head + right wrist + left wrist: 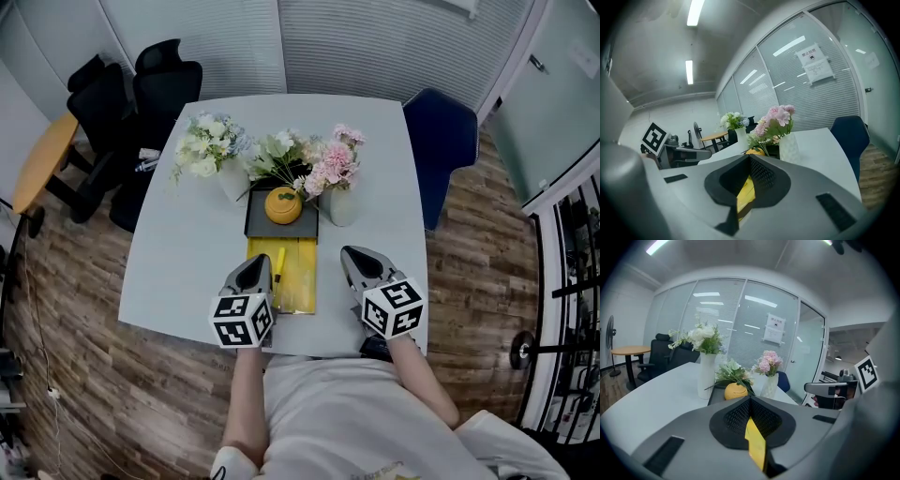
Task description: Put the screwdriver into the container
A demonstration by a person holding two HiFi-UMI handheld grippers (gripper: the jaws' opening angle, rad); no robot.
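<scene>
A yellow-handled screwdriver [278, 264] lies lengthwise along the left side of a flat yellow container [298, 277] near the table's front edge. My left gripper [256, 265] sits just left of the screwdriver, its jaws shut with nothing held. Through the gap under the left gripper [750, 398] a strip of the yellow container [755, 446] shows. My right gripper [354, 255] rests to the right of the container, jaws together and holding nothing. In its own view the right gripper [750, 158] shows the container [745, 194] below.
Behind the yellow container a dark grey tray [255, 217] holds an orange round object [283, 205]. Vases of flowers [208, 150] [339, 167] stand around it. A blue chair [441, 141] is at the table's right, black chairs [150, 94] at the far left.
</scene>
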